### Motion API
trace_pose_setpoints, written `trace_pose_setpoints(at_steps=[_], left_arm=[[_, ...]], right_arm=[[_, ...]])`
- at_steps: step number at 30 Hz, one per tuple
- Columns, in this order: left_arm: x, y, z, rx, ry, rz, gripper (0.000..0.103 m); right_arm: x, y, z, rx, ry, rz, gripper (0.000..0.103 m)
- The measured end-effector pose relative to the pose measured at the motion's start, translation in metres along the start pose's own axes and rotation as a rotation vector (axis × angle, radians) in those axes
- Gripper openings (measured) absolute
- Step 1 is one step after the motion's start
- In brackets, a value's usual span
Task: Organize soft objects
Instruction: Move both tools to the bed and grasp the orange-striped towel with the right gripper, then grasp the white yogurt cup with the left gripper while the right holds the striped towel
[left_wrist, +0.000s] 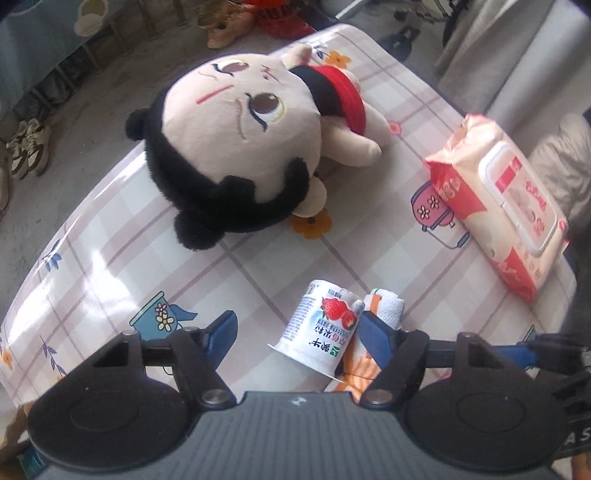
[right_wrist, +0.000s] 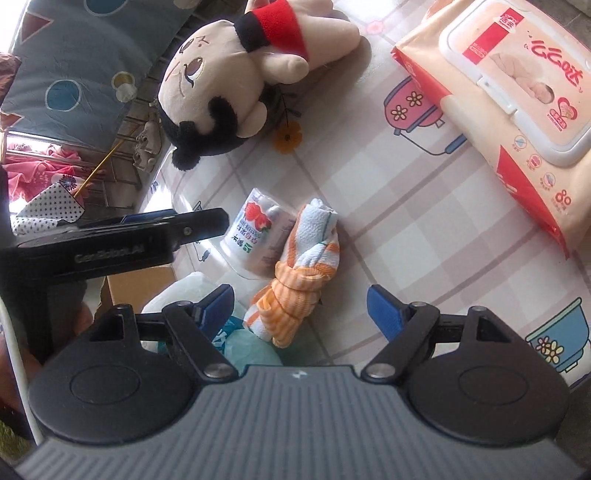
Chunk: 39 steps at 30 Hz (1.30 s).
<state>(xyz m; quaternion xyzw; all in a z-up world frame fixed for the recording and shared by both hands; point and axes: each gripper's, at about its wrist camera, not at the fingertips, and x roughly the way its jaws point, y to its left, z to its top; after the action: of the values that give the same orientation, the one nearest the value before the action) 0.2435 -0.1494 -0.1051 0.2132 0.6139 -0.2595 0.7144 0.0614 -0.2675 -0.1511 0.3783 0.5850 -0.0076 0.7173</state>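
The left gripper is spread wide around a strawberry yogurt cup that lies on its side on the checked tablecloth, and it is not squeezing it. The right gripper is wide apart too, holding nothing, just above a rolled orange and white towel that touches the cup. A plush doll lies farther back, and a pack of baby wipes sits well apart from it.
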Motion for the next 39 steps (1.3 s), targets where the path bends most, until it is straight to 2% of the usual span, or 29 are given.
trace_pose_setpoints(at_steps=[3, 9, 11, 13, 14, 19, 27, 29, 30, 32, 35, 39], left_arm=[[0.019, -0.005, 0.004, 0.052, 0.05, -0.022, 0.069], [0.049, 0.0, 0.003, 0.048, 0.138, -0.075, 0.066], [0.052, 0.006, 0.003, 0.019, 0.14, -0.106, 0.064], [0.052, 0.014, 0.002, -0.009, 0.136, -0.135, 0.053], [0.05, 0.02, 0.002, -0.028, 0.136, -0.138, 0.052], [0.049, 0.042, -0.001, -0.094, 0.133, -0.118, 0.052], [0.051, 0.063, -0.006, -0.179, 0.129, -0.157, 0.053], [0.051, 0.066, -0.006, -0.191, 0.127, -0.165, 0.053], [0.051, 0.067, -0.007, -0.195, 0.126, -0.166, 0.054], [0.05, 0.064, -0.008, -0.202, 0.125, -0.166, 0.054], [0.05, 0.065, -0.007, -0.21, 0.13, -0.16, 0.054], [0.055, 0.055, -0.004, -0.191, 0.147, -0.122, 0.053]], right_arm=[[0.006, -0.004, 0.002, 0.0, 0.016, 0.001, 0.079], [0.024, -0.006, 0.007, 0.035, 0.036, -0.002, 0.079], [0.03, -0.003, 0.008, 0.034, 0.036, -0.008, 0.079], [0.036, 0.0, 0.009, 0.034, 0.039, -0.01, 0.079], [0.039, 0.002, 0.01, 0.033, 0.041, -0.012, 0.079], [0.056, 0.014, 0.015, 0.025, 0.042, -0.034, 0.079], [0.09, 0.027, 0.023, 0.04, 0.045, -0.099, 0.079], [0.095, 0.038, 0.025, -0.003, 0.034, -0.13, 0.073], [0.096, 0.042, 0.024, -0.027, 0.023, -0.157, 0.06], [0.1, 0.047, 0.025, -0.058, 0.024, -0.182, 0.041], [0.097, 0.042, 0.029, -0.049, 0.025, -0.193, 0.039], [0.076, 0.032, 0.04, -0.112, -0.018, -0.276, 0.038]])
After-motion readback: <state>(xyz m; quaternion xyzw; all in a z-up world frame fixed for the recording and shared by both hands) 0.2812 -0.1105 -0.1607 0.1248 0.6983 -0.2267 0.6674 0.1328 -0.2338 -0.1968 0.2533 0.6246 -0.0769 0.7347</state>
